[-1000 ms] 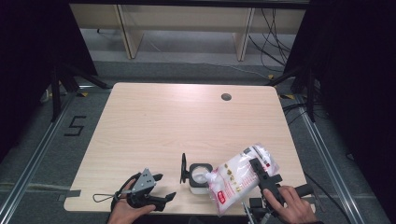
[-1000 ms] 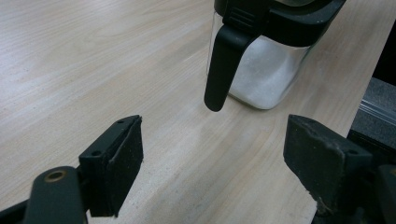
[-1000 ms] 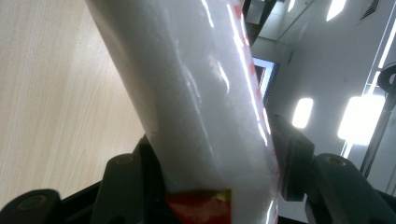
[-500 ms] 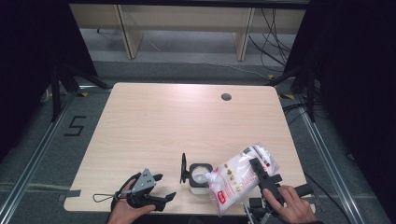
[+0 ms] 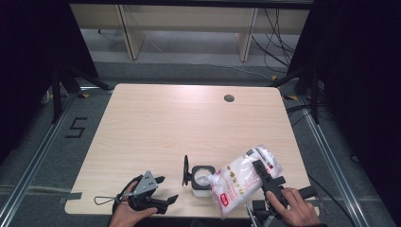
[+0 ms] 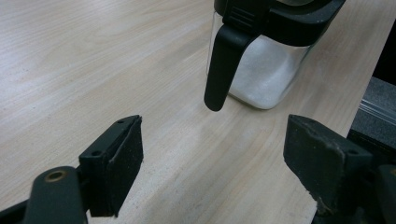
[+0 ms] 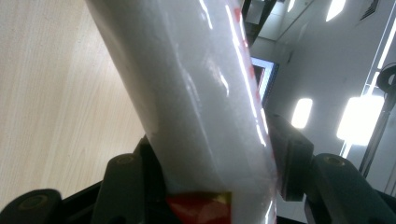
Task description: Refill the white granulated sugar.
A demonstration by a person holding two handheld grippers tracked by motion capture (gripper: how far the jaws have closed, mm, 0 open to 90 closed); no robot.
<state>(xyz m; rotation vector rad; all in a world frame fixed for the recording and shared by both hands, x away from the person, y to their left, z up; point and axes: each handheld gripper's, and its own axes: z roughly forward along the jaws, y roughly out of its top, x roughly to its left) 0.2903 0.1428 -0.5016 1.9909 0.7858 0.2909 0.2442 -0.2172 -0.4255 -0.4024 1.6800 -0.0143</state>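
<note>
White sugar could spill on our table (image 5: 156, 127) if we tip the bag (image 5: 239, 182) too fast over the jar (image 5: 202, 177). Our right gripper (image 5: 265, 177) squeezes the bag; our left gripper (image 5: 158, 191) waits wide open, holding nothing.

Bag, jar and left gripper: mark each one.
bag (image 5: 239, 182), high view, middle of its clear front.
jar (image 6: 268, 70), left gripper view, glass wall.
left gripper (image 6: 212, 158), left gripper view, between its open fingertips.

The light wooden table (image 5: 156, 127) carried a round cable hole (image 5: 229, 98) near its far right corner. A figure "5" (image 5: 76, 128) was marked on the grey floor to the left. Wooden shelving (image 5: 189, 21) stood beyond the table, with cables (image 5: 272, 42) trailing at its right.
</note>
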